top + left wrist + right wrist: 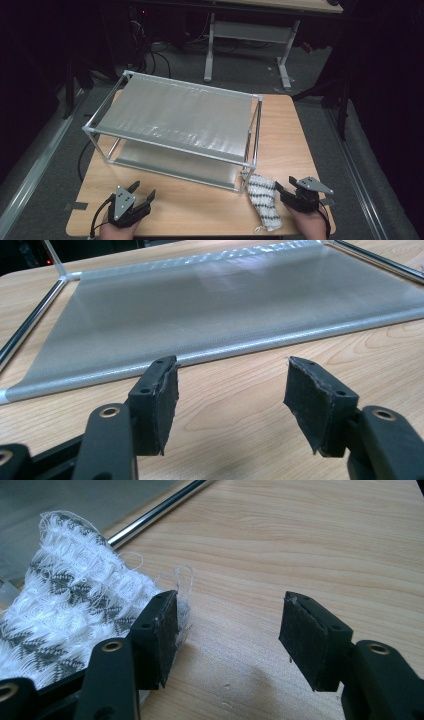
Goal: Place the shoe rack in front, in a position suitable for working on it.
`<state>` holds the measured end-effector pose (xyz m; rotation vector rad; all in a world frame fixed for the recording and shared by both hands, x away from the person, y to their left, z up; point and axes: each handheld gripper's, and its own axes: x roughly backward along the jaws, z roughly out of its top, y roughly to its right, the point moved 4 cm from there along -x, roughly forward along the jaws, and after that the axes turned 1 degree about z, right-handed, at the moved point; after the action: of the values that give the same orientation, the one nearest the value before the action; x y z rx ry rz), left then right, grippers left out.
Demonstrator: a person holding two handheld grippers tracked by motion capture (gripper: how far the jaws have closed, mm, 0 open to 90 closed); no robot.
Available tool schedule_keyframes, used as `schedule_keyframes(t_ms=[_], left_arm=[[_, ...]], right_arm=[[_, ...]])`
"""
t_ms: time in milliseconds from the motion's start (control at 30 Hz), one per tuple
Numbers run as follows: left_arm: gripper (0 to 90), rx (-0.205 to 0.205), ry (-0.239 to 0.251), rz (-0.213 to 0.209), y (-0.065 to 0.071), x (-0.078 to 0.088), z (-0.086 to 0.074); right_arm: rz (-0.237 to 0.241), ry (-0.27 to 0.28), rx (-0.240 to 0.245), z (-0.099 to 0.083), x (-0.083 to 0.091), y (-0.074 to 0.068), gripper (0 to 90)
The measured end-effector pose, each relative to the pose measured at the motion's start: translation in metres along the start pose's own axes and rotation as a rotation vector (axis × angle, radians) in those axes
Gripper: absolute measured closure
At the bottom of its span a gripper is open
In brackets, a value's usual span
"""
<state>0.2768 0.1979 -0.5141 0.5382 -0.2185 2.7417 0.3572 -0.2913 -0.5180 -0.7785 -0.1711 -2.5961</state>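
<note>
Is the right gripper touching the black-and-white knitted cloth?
Cannot tell. In the right gripper view, the right gripper stands open; one of its jaws overlaps the edge of the knitted cloth, but neither contact nor a gap shows plainly.

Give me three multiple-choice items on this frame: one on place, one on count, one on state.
1. Where does the knitted cloth lie?
A. on the rack's top shelf
B. on the table by the rack's near right corner
C. on the floor

2. How many shelves does the metal rack have?
A. one
B. two
C. four

3. How does the right gripper stand?
A. shut on the cloth
B. open, nothing between its fingers
C. shut on a rack bar

Key: 1 B, the high view shows the cloth on the table beside the corner post. 2 B, an upper and a lower grey sheet are visible. 3 B, bare tabletop shows between the fingers, with the cloth off to one side.
</note>
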Motion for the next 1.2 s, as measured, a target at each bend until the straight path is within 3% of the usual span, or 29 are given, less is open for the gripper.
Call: schedule_keyframes(t_ms=[400, 567, 600, 700, 733, 800, 867, 1100, 1200], left_arm=[[38.6, -0.002, -0.001, -0.003, 0.000, -0.001, 0.000], [38.6, -0.001, 0.000, -0.001, 0.000, 0.000, 0.000], [38.6, -0.002, -0.001, -0.001, 0.000, 0.000, 0.000], [38.6, -0.001, -0.002, -0.002, 0.000, -0.001, 0.000], [38.6, -0.005, -0.004, -0.003, 0.000, -0.002, 0.000], [38.6, -0.004, -0.005, -0.004, 0.001, -0.002, 0.000], [38.6, -0.004, -0.006, -0.006, 0.001, -0.003, 0.000], [38.5, -0.008, -0.014, -0.016, 0.004, -0.006, -0.001], [38.3, -0.012, -0.016, -0.018, 0.005, -0.006, -0.001]], right_arm=[[0.003, 0.010, 0.001, 0.001, 0.004, -0.002, 40.4], [0.043, 0.049, 0.033, 0.010, 0.015, -0.022, 39.0], [0.073, 0.054, 0.049, 0.013, 0.018, -0.034, 38.4], [0.102, 0.059, 0.073, 0.015, 0.020, -0.045, 36.1], [0.135, 0.051, 0.083, 0.015, 0.019, -0.054, 33.1], [0.152, 0.039, 0.091, 0.014, 0.018, -0.058, 31.4], [0.182, -0.014, 0.110, 0.009, 0.010, -0.068, 25.0], [0.164, -0.102, 0.152, -0.001, -0.004, -0.072, 24.9], [0.156, -0.149, 0.210, -0.007, -0.007, -0.073, 25.7]])
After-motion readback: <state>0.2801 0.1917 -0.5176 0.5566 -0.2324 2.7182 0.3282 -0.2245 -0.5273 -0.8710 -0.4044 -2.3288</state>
